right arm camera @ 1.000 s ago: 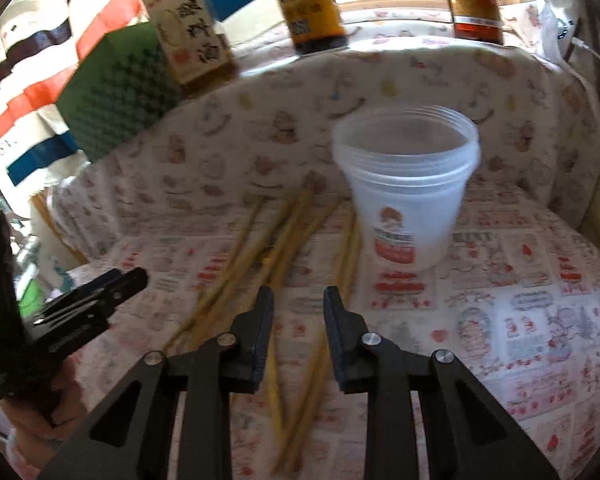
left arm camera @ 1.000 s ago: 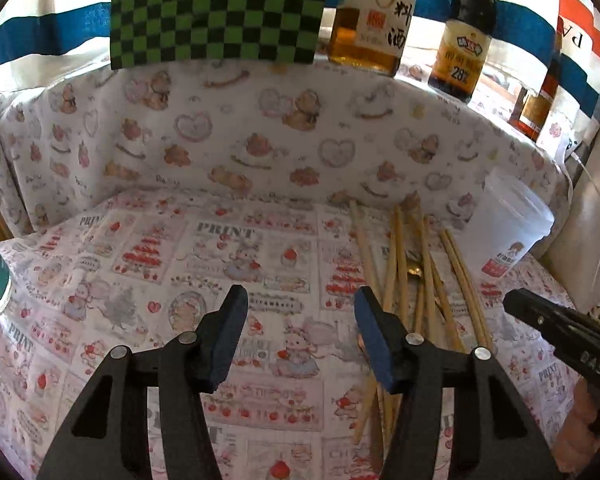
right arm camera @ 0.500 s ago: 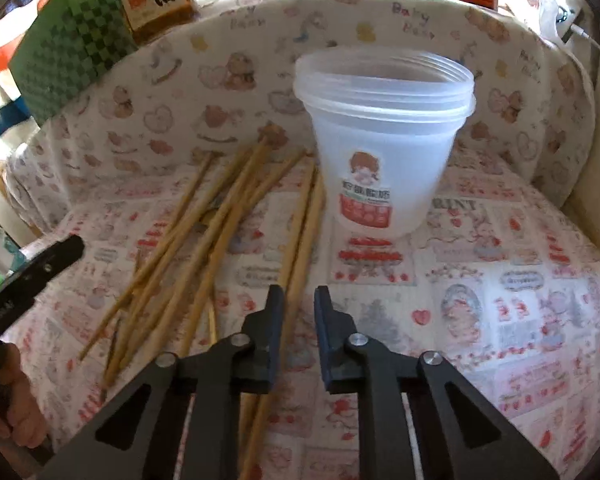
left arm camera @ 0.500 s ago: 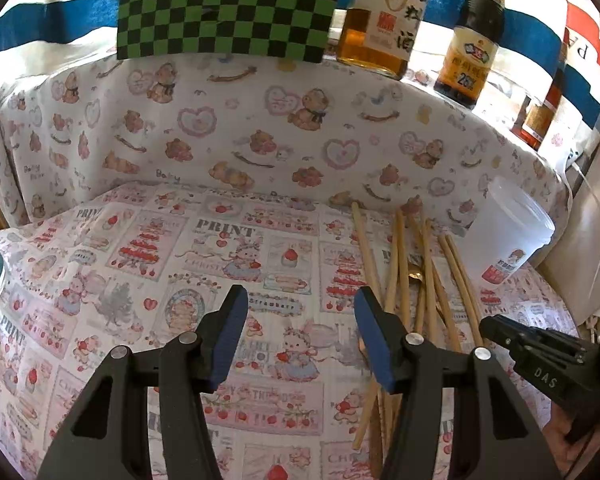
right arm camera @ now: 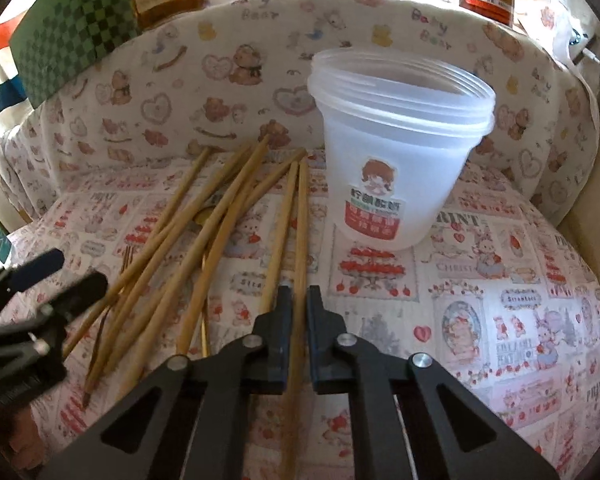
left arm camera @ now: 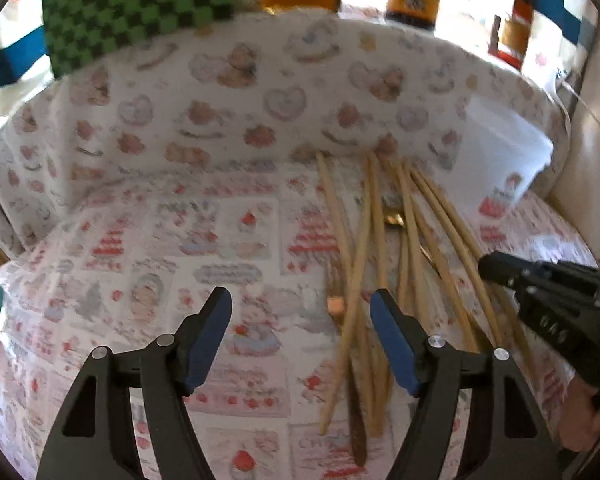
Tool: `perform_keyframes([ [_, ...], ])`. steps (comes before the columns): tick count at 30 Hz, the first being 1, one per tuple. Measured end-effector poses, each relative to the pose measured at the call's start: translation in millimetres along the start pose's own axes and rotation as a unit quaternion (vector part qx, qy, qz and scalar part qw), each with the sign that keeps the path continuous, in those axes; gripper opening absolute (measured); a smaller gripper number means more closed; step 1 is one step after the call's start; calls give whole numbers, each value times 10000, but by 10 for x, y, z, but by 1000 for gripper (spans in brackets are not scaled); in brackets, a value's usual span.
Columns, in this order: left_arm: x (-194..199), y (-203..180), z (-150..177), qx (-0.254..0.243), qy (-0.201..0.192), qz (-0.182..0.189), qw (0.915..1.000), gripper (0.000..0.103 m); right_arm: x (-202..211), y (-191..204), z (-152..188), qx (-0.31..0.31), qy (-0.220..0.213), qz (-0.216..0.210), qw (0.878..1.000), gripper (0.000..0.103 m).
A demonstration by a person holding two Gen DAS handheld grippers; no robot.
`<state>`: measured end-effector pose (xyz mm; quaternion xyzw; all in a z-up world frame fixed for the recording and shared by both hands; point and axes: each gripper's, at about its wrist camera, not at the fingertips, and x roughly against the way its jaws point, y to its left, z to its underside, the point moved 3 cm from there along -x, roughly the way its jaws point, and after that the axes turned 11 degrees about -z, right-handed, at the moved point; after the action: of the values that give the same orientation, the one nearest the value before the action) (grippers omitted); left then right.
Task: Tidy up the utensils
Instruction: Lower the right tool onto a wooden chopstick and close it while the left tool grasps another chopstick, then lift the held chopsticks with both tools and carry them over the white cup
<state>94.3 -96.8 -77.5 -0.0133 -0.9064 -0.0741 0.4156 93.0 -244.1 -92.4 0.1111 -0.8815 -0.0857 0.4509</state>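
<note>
the translucent plastic cup (right arm camera: 400,152) stands upright beside the scattered chopsticks (right arm camera: 220,220), its inside hidden. the right gripper (right arm camera: 299,308) is clamped on one chopstick (right arm camera: 300,232); the left gripper (left arm camera: 300,312) is opening over bare cloth (left arm camera: 160,240).

My left gripper (left arm camera: 300,316) angles downward, its jaws opening on nothing. My right gripper (right arm camera: 299,312) has its jaws clamped on a chopstick (right arm camera: 300,240).

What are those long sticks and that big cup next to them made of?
The sticks look like bamboo or light wood: pale tan, matt, with a faint grain, probably unvarnished. The cup looks like thin plastic: cloudy and translucent, smooth, with moulded ridges round its rim and a printed sticker on the side.
</note>
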Motion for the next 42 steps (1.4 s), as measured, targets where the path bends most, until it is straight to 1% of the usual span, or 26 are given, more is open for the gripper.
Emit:
perform_keyframes([
  [1,-23,-10,15,-32,48,-74,10000,65,4,-15,3,-95,56,-56,9999,6],
  [2,-44,-27,29,-93,63,-171,9998,62,22,-40,14,-213,127,-112,9996,6],
  [3,-33,-39,29,-115,-1,-131,9998,57,60,-78,36,-320,202,-165,9991,6],
  [4,-26,-49,36,-124,10,-96,9999,48,98,-102,52,-388,255,-210,9987,6],
  [5,-15,-43,37,-80,46,-19,10000,41,148,-128,81,-402,257,-217,9986,6],
  [6,-4,-31,42,-5,88,105,9999,25,190,-141,96,-382,253,-190,9988,6],
  [7,-11,-42,37,61,133,186,9997,12,214,-150,110,-356,252,-161,9989,6],
  [9,-14,5,51,198,259,321,9990,6,262,-191,116,-387,237,-159,9988,6],
  [12,28,131,40,475,239,266,9982,5,292,-243,117,-487,258,-230,9982,6],
  [15,103,299,12,816,203,398,9957,5,334,-277,133,-497,247,-273,9981,6],
  [17,124,376,1,915,286,500,9941,5,361,-276,135,-485,232,-320,9980,6],
  [19,123,388,15,814,518,552,9938,5,395,-275,137,-450,245,-356,9981,6],
  [21,204,362,58,487,722,505,9949,5,451,-300,150,-402,298,-392,9980,6],
  [23,397,301,95,122,445,337,9984,5,486,-317,176,-359,408,-261,9982,6],
  [24,464,311,137,70,411,270,9988,5,512,-321,193,-345,437,-206,9982,6],
  [25,486,324,173,114,451,287,9985,5,535,-315,210,-317,457,-224,9982,6],
  [27,478,378,235,217,575,303,9977,5,547,-307,209,-266,516,-346,9977,6],
  [31,428,350,342,-57,830,-4,9965,6,547,-286,186,-241,446,-364,9981,7],
  [32,424,344,351,-83,871,-32,9962,6,544,-295,162,-206,408,-391,9982,10],
  [33,420,343,346,-91,892,-104,9959,11,558,-288,138,-144,333,-442,9984,19],
  [34,404,343,336,-95,879,-181,9959,21,544,-259,100,-102,271,-457,9985,24],
  [35,395,337,292,-104,824,-240,9963,27,553,-262,71,-50,149,-446,9989,26],
  [36,366,320,228,-109,787,-249,9965,37,560,-265,48,-4,45,-407,9992,26],
  [37,324,304,160,-94,793,-216,9966,40,548,-266,22,49,-24,-356,9994,26],
  [40,97,299,-91,50,966,-166,9952,40,430,-331,-22,-35,34,-476,9989,26],
  [42,-106,311,-251,83,1116,-414,9929,40,357,-358,-40,-84,65,-538,9985,22],
])
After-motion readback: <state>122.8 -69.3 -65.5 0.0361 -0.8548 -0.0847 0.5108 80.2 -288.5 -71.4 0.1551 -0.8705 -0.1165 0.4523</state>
